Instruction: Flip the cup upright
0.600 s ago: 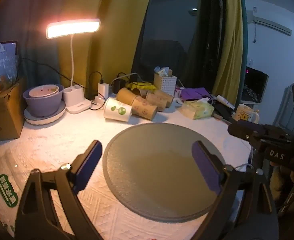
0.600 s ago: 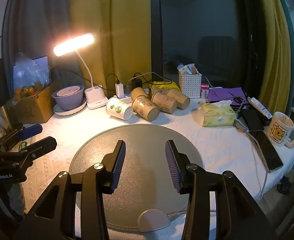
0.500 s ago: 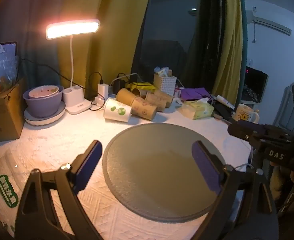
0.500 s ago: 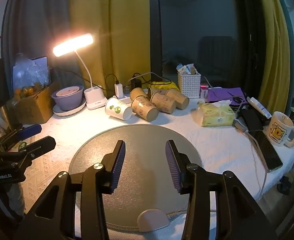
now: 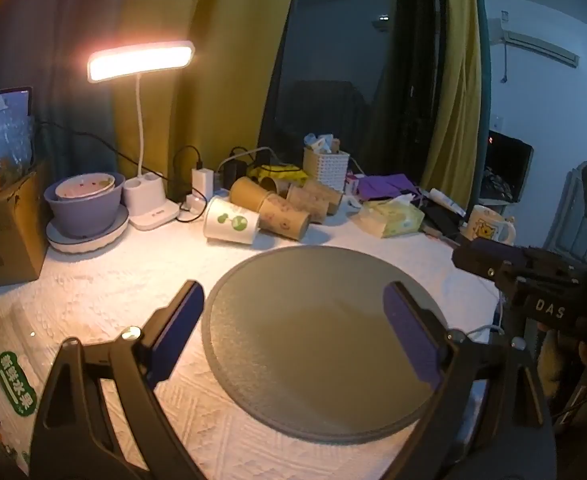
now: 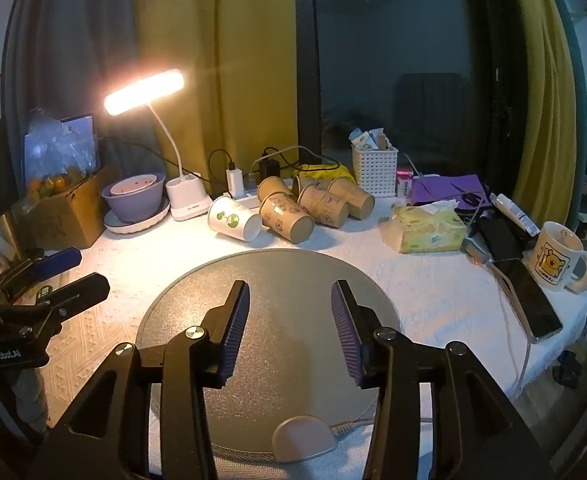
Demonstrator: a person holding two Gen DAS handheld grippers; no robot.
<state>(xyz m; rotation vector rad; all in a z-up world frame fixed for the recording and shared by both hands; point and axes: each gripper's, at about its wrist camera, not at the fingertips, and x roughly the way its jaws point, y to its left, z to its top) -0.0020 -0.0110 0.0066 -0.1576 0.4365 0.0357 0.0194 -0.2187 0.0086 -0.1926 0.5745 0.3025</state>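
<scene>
Several paper cups lie on their sides at the back of the table: a white cup with green dots (image 5: 231, 221) (image 6: 234, 218) and brown printed cups (image 5: 284, 220) (image 6: 287, 219) beside it. A round grey mat (image 5: 321, 332) (image 6: 269, 344) lies in front of them. My left gripper (image 5: 293, 312) is open and empty, held above the mat's near left part; it also shows in the right wrist view (image 6: 53, 280). My right gripper (image 6: 289, 308) is open and empty over the mat, well short of the cups; it also shows in the left wrist view (image 5: 493, 258).
A lit desk lamp (image 6: 145, 92), a purple bowl on a plate (image 6: 133, 196), a cardboard box (image 6: 65, 216), chargers with cables, a white basket (image 6: 375, 168), a tissue pack (image 6: 427, 228), a phone (image 6: 527, 300) and a mug (image 6: 557, 256) surround the cups.
</scene>
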